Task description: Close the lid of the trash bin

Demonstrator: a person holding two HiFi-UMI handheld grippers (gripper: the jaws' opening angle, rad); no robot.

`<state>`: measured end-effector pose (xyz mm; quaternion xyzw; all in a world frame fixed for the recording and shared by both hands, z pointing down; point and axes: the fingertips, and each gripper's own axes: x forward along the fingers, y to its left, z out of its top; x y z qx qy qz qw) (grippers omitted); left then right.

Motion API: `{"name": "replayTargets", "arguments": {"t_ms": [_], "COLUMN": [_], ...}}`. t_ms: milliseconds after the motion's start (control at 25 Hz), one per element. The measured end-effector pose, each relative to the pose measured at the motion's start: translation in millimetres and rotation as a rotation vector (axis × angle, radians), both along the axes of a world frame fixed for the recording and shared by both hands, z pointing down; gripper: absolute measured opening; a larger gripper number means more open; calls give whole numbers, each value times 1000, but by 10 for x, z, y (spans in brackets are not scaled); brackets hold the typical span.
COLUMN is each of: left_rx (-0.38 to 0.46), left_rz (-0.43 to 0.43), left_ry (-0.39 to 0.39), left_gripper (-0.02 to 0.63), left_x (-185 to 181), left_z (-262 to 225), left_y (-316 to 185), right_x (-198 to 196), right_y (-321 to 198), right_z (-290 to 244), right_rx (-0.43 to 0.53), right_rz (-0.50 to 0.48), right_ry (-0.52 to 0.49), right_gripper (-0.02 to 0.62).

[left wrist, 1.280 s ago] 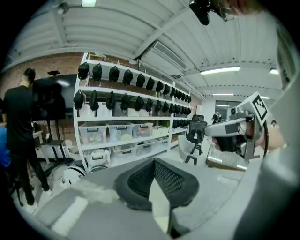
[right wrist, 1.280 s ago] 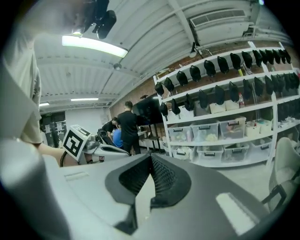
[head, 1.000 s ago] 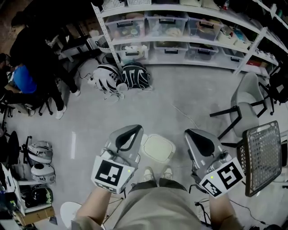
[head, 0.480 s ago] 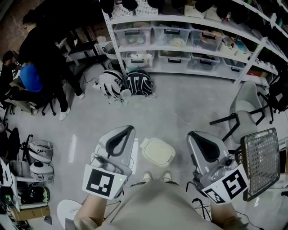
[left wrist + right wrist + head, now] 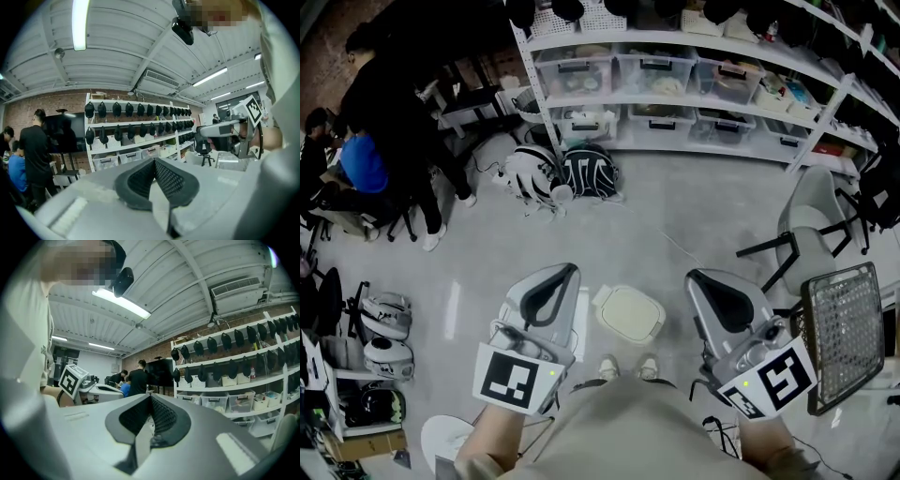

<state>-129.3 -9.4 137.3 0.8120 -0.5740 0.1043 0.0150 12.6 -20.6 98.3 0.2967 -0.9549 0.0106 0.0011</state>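
Note:
A small trash bin (image 5: pixel 628 314) with a cream lid stands on the grey floor just ahead of the person's shoes; the lid lies flat on top of it. My left gripper (image 5: pixel 561 273) hovers to the bin's left, my right gripper (image 5: pixel 706 278) to its right, and neither touches it. Both point away from the floor toward the room. In the left gripper view the left gripper (image 5: pixel 153 162) has its black pads meeting at the tips with nothing between them. The right gripper (image 5: pixel 150 397) looks the same in the right gripper view. The bin shows in neither gripper view.
White shelving (image 5: pixel 675 94) with plastic boxes lines the back wall. Two backpacks (image 5: pixel 558 173) lie on the floor before it. A grey chair (image 5: pixel 811 225) and a black mesh panel (image 5: pixel 844 333) stand at the right. People (image 5: pixel 384 103) are at the left, helmets (image 5: pixel 384 319) below them.
Over the second the head view shifted and my left gripper drew a little left, away from the bin. In the last half second hardly anything moved.

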Motion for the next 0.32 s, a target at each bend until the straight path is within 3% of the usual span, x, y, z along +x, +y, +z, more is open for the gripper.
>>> {"name": "replayTargets", "arguments": {"t_ms": [320], "left_rx": [-7], "left_rz": [-5], "left_ry": [2], "left_gripper": [3], "left_x": [-92], "left_z": [33], "left_y": [41], "right_x": [-1], "right_y": [-18], "right_z": [6], "right_rx": [-1], "right_rz": [19], "right_ry": [8], "right_gripper": [3]}}
